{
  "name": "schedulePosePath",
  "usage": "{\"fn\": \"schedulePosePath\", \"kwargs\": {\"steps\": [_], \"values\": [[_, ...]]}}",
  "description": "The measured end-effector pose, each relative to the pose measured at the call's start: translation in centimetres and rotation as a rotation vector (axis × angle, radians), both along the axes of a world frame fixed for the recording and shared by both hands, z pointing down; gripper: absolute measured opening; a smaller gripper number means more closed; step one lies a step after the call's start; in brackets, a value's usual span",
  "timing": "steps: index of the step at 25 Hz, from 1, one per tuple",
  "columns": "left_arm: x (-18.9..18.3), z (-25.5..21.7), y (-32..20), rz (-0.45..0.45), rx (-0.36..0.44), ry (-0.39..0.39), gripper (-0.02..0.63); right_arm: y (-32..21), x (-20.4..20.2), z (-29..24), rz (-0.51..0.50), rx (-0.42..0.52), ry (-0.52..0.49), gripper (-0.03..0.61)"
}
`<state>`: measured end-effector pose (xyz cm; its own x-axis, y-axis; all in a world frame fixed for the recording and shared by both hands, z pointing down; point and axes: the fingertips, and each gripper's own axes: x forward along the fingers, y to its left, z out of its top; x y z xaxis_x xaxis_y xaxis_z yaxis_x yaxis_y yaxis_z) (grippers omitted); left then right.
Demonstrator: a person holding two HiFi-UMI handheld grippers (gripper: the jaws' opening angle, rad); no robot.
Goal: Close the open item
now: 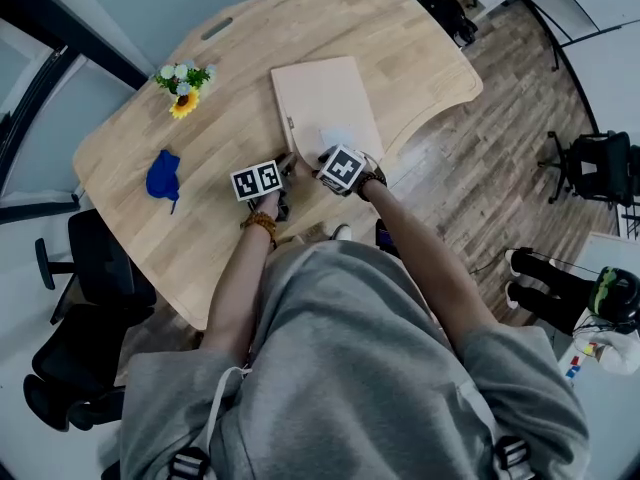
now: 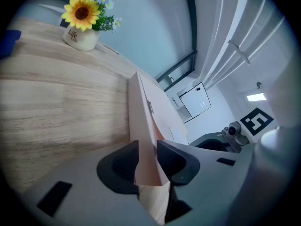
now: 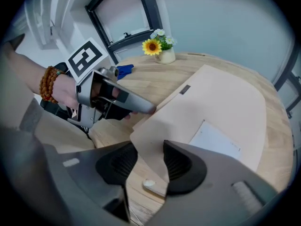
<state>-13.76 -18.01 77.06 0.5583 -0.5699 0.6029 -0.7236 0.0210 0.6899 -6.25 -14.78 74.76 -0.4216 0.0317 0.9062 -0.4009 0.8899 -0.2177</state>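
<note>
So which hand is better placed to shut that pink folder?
Probably left: the left gripper has fingers clamped on the folder edge, while the right gripper has fingers apart around its corner.

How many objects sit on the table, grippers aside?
3: flower pot at the far left, blue item nearer on the left, folder in the middle. Something small could be hidden underneath.

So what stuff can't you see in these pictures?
Inside of the pale flat case: in every view its own cover hides it.
Print on its white label: right gripper view, too small to read.
Blue thing: left gripper view, cut off by the picture's edge; head view, too small to name.
Tips of the left tongs and right tongs: head view, under their marker cubes.
</note>
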Motion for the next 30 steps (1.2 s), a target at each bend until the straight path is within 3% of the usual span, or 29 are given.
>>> {"fn": "schedulePosePath", "kwargs": {"steps": [2,6,10,17,24,30], "values": [[-1.1,-0.6,0.1,-0.045,0.020,0.005,0.127,0.9,-0.2,0.2,-0.053,-0.017,-0.008,0.225],[-3.7,-1.9,0.1,-0.124,0.055,0.015,0.126,1.0,0.0,0.3,-0.071,-0.029,-0.054,0.207],[-5.2,-2.9,0.8,-0.149,0.092,-0.039,0.121,1.4,0.2,-0.6,-0.078,-0.067,-0.137,0.233],[-4.7,-4.9,1.0,-0.091,0.166,-0.171,0.121,-1.7,2.9,-4.0,0.035,-0.024,-0.283,0.233],[-2.6,-10.9,-1.6,0.036,0.337,-0.275,0.121,-4.1,4.9,-6.7,0.121,0.033,-0.360,0.232],[-1.0,-17.4,-5.4,0.090,0.487,-0.327,0.121,-6.4,5.5,-10.0,0.155,0.128,-0.424,0.225]]}}
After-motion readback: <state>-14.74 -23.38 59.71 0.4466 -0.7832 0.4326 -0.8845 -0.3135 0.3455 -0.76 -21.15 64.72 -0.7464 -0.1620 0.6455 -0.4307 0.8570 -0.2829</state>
